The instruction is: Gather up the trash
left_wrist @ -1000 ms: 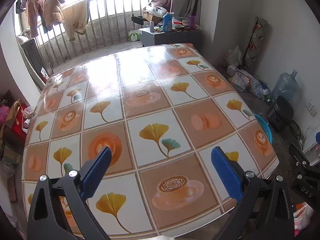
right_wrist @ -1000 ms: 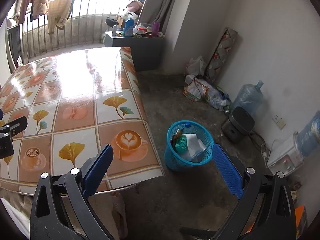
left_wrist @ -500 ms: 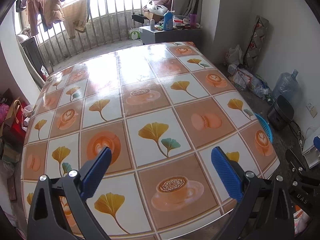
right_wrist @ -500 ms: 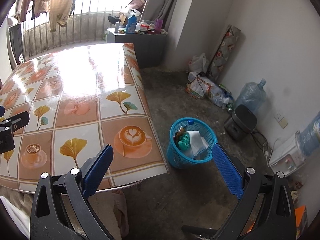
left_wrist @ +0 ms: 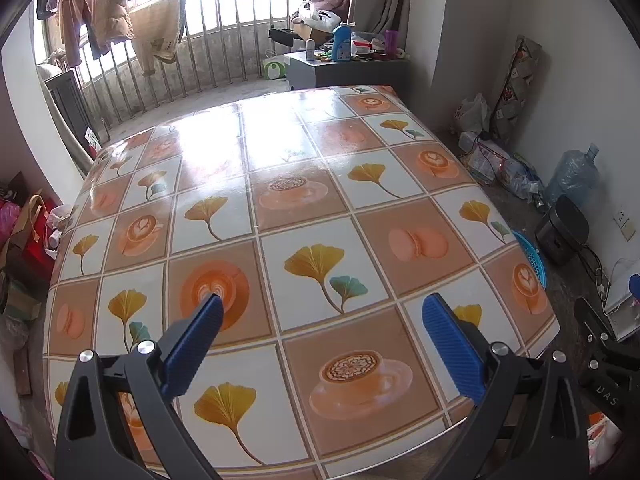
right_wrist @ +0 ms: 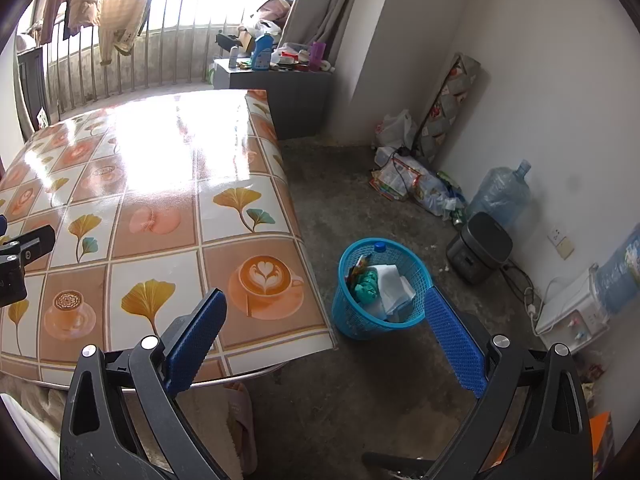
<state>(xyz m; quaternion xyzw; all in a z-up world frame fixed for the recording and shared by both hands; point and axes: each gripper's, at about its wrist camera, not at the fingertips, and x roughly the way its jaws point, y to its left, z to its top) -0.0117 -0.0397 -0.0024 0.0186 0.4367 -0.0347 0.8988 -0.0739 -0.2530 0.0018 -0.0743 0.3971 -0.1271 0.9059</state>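
A blue mesh waste basket (right_wrist: pixel 362 320) stands on the floor off the table's right edge, holding white paper, a green wad and a wrapper; its rim (left_wrist: pixel 532 254) peeks past the table in the left wrist view. My left gripper (left_wrist: pixel 322 304) hovers open over the near part of the patterned table (left_wrist: pixel 312 200), nothing between its blue pads. My right gripper (right_wrist: pixel 324 298) is open above the table's near right corner, its right finger (right_wrist: pixel 452 340) in front of the basket. No loose trash shows on the tabletop (right_wrist: pixel 160 184).
A grey cabinet (right_wrist: pixel 288 92) with bottles stands past the table. Along the right wall lie plastic bags (right_wrist: pixel 412 180), a water jug (right_wrist: pixel 502 196), a black cooker (right_wrist: pixel 478 246) and a white appliance (right_wrist: pixel 568 312). A slipper (right_wrist: pixel 242 420) lies under the table's near edge.
Both views have shifted slightly, as if the grippers rose and tilted a little. Both grippers stay open and nothing on the table or in the basket has moved.
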